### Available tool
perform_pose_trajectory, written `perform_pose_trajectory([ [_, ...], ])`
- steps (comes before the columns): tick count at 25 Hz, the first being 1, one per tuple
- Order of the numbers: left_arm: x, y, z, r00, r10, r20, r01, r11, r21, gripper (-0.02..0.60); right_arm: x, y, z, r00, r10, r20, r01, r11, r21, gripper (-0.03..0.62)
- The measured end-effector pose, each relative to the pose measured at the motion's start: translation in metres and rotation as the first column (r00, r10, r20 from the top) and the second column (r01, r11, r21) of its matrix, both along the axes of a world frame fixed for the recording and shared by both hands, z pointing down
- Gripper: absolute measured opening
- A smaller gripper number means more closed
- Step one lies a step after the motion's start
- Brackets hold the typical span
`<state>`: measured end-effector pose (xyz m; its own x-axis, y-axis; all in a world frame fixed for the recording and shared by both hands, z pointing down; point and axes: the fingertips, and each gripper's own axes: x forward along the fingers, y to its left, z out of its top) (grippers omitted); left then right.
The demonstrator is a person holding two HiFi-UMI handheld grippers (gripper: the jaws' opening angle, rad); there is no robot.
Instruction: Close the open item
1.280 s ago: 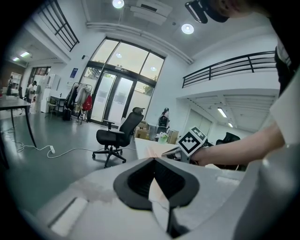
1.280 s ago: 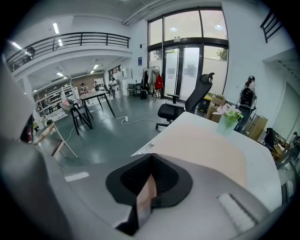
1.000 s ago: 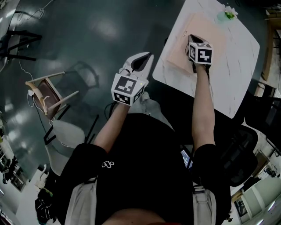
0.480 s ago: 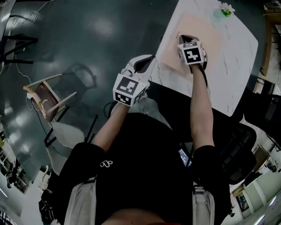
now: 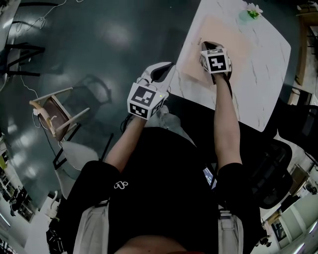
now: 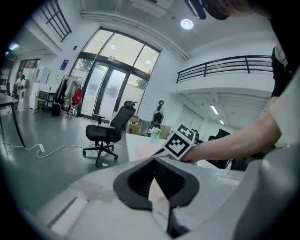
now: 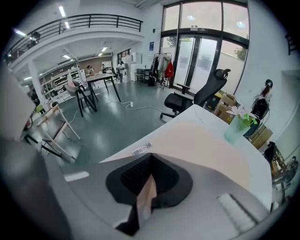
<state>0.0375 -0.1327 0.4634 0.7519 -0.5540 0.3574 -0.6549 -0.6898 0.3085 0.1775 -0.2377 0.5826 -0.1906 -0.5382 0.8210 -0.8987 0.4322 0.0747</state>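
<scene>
over the last second the right gripper (image 5: 207,45) has slid a little leftward in the head view, and in the last half-second it has hardly shifted. the left gripper (image 5: 163,69) has stayed where it was.

the thing to close looks to be the pale peach, flat rectangular folder-like sheet (image 5: 233,37) lying on the white marble-patterned table (image 5: 263,74), toward the table's left side. a small green glass with a white flower (image 5: 251,12) stands beyond its far edge. the right gripper is poised over the sheet's near-left part. its own view shows the jaws brought together at the tips with nothing between them, and the peach surface (image 7: 206,145) spreading out ahead. a small printed label (image 7: 141,150) sits at the sheet's nearest corner.

the left gripper hangs off the table, over the dark floor just beside the table's edge. its jaws are likewise closed on nothing.

i can make out no hinge or fold line, so i cannot say which half is the cover. it reads to me as thin, light and bendy, likely to sag or slide on the smooth tabletop if pushed. i would pinch a free edge or corner, perhaps by the label, and lift it gently. the left gripper could pin the other half down so the whole thing doesn't skate.
</scene>
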Motion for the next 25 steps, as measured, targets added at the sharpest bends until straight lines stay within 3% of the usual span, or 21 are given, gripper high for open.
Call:
perform_pose_trajectory([
  [7,-0.003,0.0,-0.03,0.999,0.041,0.015,-0.041,0.998,0.054,0.0,0.002,0.007,-0.008,0.998,0.061,-0.016,-0.061,0.998,-0.013,-0.009],
  [13,-0.001,-0.007,-0.055,0.998,0.057,0.002,-0.057,0.99,0.129,0.0,-0.009,0.017,-0.07,0.982,0.117,0.146,-0.143,0.972,0.186,-0.009],
  [17,0.012,-0.008,-0.072,0.997,0.077,-0.017,-0.073,0.981,0.179,0.0,-0.006,0.037,-0.137,0.96,0.116,0.254,-0.207,0.907,0.366,-0.008],
  [25,0.039,0.013,-0.108,0.991,0.121,-0.049,-0.103,0.956,0.273,0.0,0.012,0.122,-0.237,0.91,0.114,0.398,-0.352,0.719,0.6,-0.009],
])
